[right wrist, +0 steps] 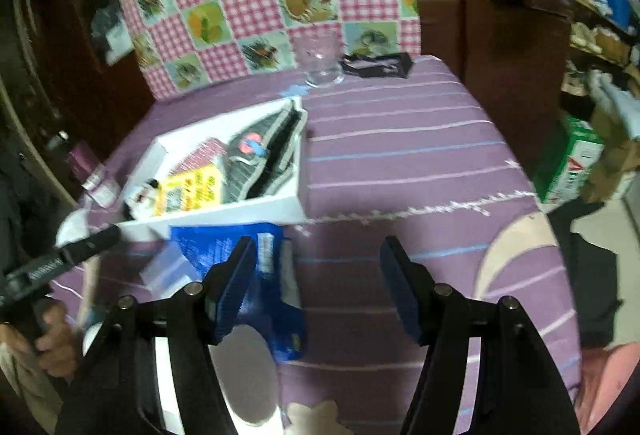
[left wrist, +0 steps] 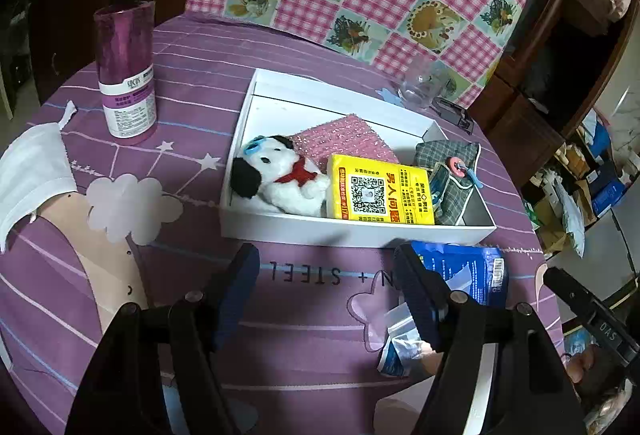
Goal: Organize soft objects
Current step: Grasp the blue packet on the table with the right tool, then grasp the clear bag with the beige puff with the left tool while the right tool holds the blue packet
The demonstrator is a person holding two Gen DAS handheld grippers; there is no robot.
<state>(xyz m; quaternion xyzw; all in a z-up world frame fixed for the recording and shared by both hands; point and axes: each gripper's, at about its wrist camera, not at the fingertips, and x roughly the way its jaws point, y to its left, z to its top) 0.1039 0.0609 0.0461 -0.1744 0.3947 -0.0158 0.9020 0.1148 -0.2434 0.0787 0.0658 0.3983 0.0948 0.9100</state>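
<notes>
Nearest the cameras, both tools stood with jaws apart and nothing between the pads. The left hand-held gripper point(left wrist: 328, 287) hung over bare purple cloth, and the right hand-held gripper point(right wrist: 316, 275) hovered just right of the blue packet point(left wrist: 472, 271), its left finger overlapping the packet's edge in its own view.

The blue packet lay flat on the bench point(left wrist: 192, 83), just in front of the near wall of the white box point(left wrist: 340, 231), with a torn silvery flap toward the cameras. It looked like the next soft thing to go in. A good grasp would straddle its short side and pinch the body, not the loose flap, then lift it clear of the wall before carrying it over.

Inside the box, the plush dog point(left wrist: 280, 175), yellow tissue pack point(left wrist: 378, 191) and plaid pouch point(left wrist: 448, 175) filled the front; free room showed only behind the pink cloth point(left wrist: 340, 139). Farther left, a white mask point(left wrist: 32, 175) lay outside the box.
</notes>
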